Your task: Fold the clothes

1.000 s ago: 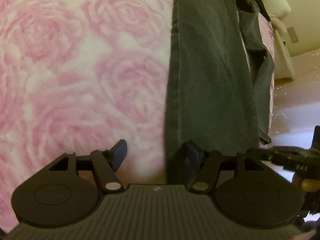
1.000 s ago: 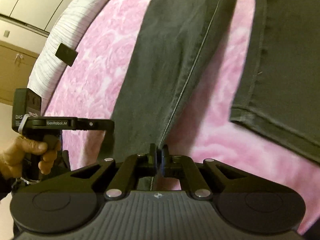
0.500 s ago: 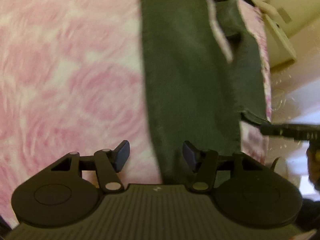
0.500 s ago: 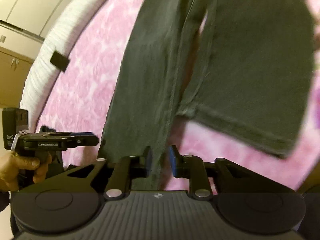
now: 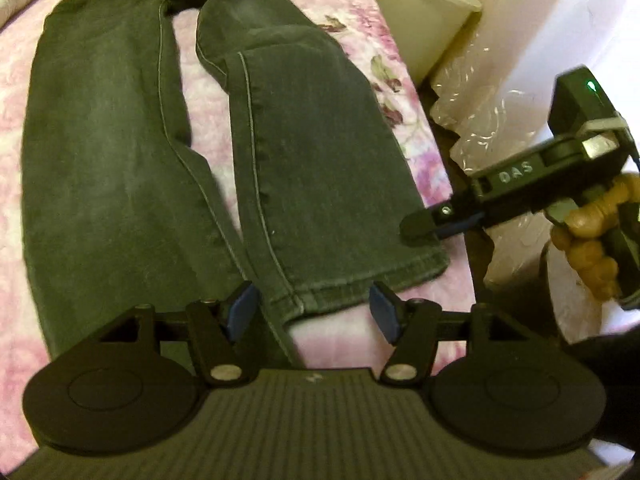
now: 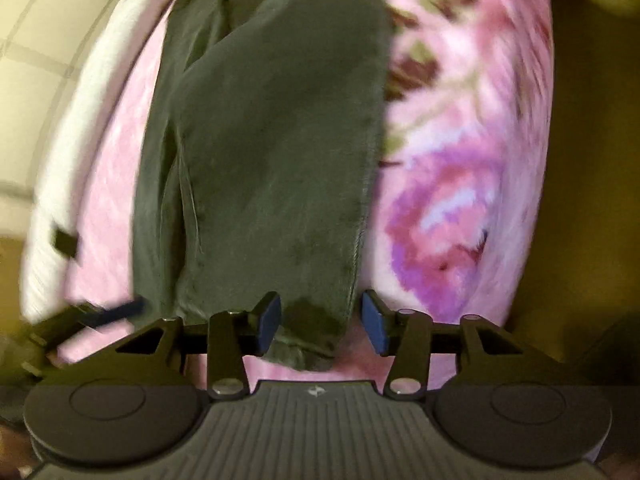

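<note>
Dark grey jeans [image 5: 120,168] lie flat on the pink rose bedspread [image 5: 352,48]. One leg [image 5: 320,160] is doubled back, its hem [image 5: 360,280] nearest me. My left gripper [image 5: 314,310] hovers over that hem's near corner, jaws opening, cloth below the gap and the pads clear of it. My right gripper [image 5: 424,226], held in a hand [image 5: 592,240], reaches in from the right above the hem's far corner. In the blurred right wrist view the right gripper [image 6: 320,322] has its jaws opening, with the leg's end [image 6: 312,332] between the pads but not pinched.
A cream lidded bin [image 5: 424,4] and crinkled clear plastic [image 5: 480,92] stand off the bed's right side. A white ribbed cover [image 6: 80,140] with a small black tag [image 6: 66,242] runs along the bed's far edge. The left gripper [image 6: 120,308] shows blurred.
The right gripper's jaws went from shut to apart. Both grippers swept along the jeans to the hem end, and the folded-back leg and right gripper now fill the left view.
</note>
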Motion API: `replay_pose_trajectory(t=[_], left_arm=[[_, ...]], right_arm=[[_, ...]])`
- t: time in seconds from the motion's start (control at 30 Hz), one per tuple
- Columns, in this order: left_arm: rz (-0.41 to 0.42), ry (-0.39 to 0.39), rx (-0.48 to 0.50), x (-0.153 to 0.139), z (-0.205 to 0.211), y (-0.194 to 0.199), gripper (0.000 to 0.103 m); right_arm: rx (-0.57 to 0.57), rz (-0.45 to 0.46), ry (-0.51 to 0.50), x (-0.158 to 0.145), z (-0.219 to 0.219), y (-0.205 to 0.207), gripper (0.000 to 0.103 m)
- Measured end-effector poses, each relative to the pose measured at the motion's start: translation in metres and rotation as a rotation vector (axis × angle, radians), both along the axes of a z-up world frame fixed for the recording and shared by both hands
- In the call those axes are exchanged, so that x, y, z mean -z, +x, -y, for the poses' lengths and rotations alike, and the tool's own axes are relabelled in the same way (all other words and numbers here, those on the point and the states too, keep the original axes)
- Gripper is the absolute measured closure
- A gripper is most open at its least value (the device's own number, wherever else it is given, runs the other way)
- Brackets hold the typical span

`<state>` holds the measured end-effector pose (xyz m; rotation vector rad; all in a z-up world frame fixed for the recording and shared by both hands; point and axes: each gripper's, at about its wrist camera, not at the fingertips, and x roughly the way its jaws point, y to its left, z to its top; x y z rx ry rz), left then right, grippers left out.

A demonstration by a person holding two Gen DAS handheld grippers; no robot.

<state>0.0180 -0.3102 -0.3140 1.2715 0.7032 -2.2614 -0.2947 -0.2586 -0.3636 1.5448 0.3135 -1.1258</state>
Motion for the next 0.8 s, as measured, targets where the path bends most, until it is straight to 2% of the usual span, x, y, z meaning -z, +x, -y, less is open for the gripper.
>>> replay_pose_trajectory(t=[0.03,0.07,0.1,0.2,0.3,0.4,0.53,0.63,0.8], left_arm=[[-0.003,0.016,-0.016,0.002,0.004,-0.001,0.040],[-0.003,0.027,-0.029,0.004,0.009,-0.003,0.039],[-0.003,0.038,-0.042,0.005,0.013,-0.005,0.039],[-0.010,0.068,-0.078,0.007,0.023,-0.008,0.038],[-0.045,0.132,-0.102,0.010,0.026,-0.012,0.038],[-0.038,0.191,-0.088,0.016,0.019,-0.025,0.039],[0.014,0.212,-0.038,0.029,-0.003,-0.042,0.042],[0.021,0.210,-0.057,0.032,-0.010,-0.048,0.041],[0.011,0.224,-0.121,0.031,-0.009,-0.051,0.041]], right_arm=[[0.017,0.042,0.006,0.005,0.000,-0.006,0.064],[0.013,0.062,0.018,0.008,0.001,-0.012,0.077],[-0.003,0.061,0.034,0.009,0.003,-0.017,0.100],[-0.071,0.062,0.034,-0.007,0.005,-0.029,0.101],[-0.170,0.018,0.004,-0.035,0.002,-0.041,0.101],[-0.233,-0.007,0.018,-0.049,-0.006,-0.054,0.101],[-0.309,-0.077,0.080,-0.048,-0.021,-0.063,0.101],[-0.343,-0.138,0.117,-0.042,-0.026,-0.072,0.101],[-0.330,-0.109,0.127,-0.040,-0.025,-0.080,0.100]])
